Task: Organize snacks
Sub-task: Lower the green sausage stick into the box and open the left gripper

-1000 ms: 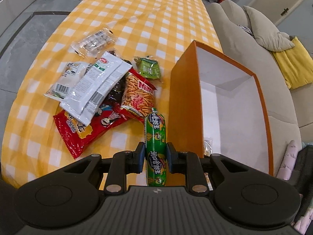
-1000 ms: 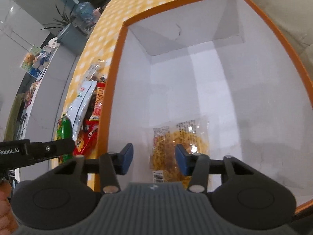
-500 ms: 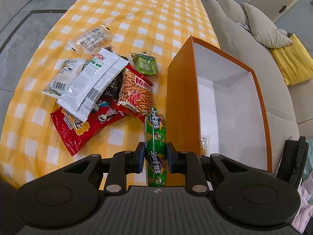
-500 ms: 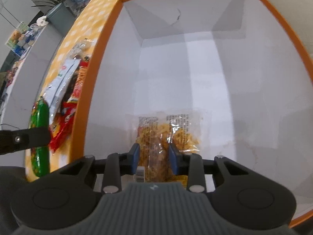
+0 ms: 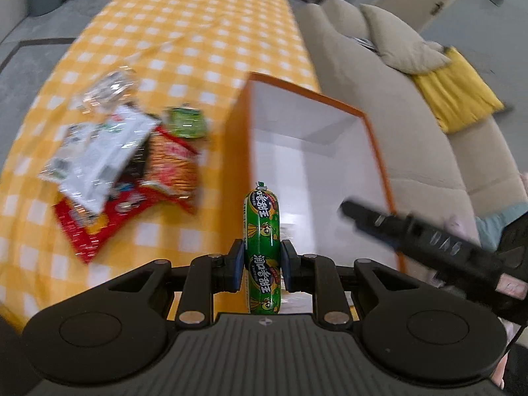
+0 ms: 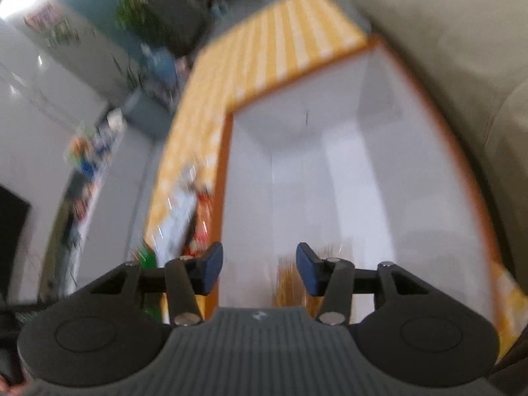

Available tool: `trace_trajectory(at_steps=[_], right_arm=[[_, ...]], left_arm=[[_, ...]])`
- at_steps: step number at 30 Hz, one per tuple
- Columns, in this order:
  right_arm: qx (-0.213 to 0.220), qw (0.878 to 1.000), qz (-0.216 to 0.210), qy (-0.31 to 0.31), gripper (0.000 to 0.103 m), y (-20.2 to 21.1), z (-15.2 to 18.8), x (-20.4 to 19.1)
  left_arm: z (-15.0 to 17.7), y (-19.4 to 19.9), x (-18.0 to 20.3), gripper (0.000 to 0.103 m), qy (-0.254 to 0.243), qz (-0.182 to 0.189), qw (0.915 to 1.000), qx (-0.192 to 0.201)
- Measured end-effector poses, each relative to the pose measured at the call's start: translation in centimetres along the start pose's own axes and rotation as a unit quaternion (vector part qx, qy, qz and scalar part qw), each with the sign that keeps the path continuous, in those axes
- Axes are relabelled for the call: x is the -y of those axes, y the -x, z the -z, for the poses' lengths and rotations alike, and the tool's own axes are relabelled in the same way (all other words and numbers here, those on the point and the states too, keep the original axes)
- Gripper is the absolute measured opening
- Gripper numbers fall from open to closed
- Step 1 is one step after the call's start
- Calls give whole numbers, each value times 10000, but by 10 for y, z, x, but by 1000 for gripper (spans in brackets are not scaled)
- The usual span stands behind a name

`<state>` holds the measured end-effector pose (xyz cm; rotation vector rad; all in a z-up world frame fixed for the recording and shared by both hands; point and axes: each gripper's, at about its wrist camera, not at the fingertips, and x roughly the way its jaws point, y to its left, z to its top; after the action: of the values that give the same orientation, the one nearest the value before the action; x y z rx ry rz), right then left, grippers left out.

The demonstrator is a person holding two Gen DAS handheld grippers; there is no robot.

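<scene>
The left wrist view looks steeply down along its fingers from above the table's near end, over the checked tablecloth [image 5: 184,33] and orange box [image 5: 376,151]. The right wrist view hangs close above that box [image 6: 224,198], facing into it. Both share box, cloth and sofa [image 5: 346,52].

Snack pile [image 5: 122,165] smeared by motion blur, labels unreadable. Packet [image 6: 290,277] in box [image 6: 478,198] blurred, partly hidden behind right gripper [image 6: 259,269]. Sausage [image 5: 262,247] base hidden.
</scene>
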<state>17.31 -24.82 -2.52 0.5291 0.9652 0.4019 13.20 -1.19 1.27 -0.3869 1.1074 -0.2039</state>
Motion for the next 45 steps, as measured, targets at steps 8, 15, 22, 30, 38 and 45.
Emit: trace_trajectory(at_steps=[8, 15, 22, 30, 38, 45], right_arm=[[1155, 9932, -116, 81, 56, 65, -6, 15], [1078, 9937, -257, -194, 60, 61, -7, 29], [1064, 9933, -223, -381, 62, 66, -7, 37], [1034, 9938, -90, -400, 64, 65, -7, 36], [970, 9945, 86, -388, 67, 60, -7, 38], [896, 9952, 240, -305, 67, 57, -6, 36]], left_arm=[[-3, -49, 49, 25, -99, -48, 9997, -202], [-5, -121, 65, 25, -106, -5, 9967, -807], [2, -161, 71, 25, -212, -311, 9929, -1124], [10, -169, 74, 26, -369, -842, 9899, -1083], [8, -142, 63, 61, -27, -557, 9935, -993], [9, -89, 66, 65, -235, -482, 9966, -622]])
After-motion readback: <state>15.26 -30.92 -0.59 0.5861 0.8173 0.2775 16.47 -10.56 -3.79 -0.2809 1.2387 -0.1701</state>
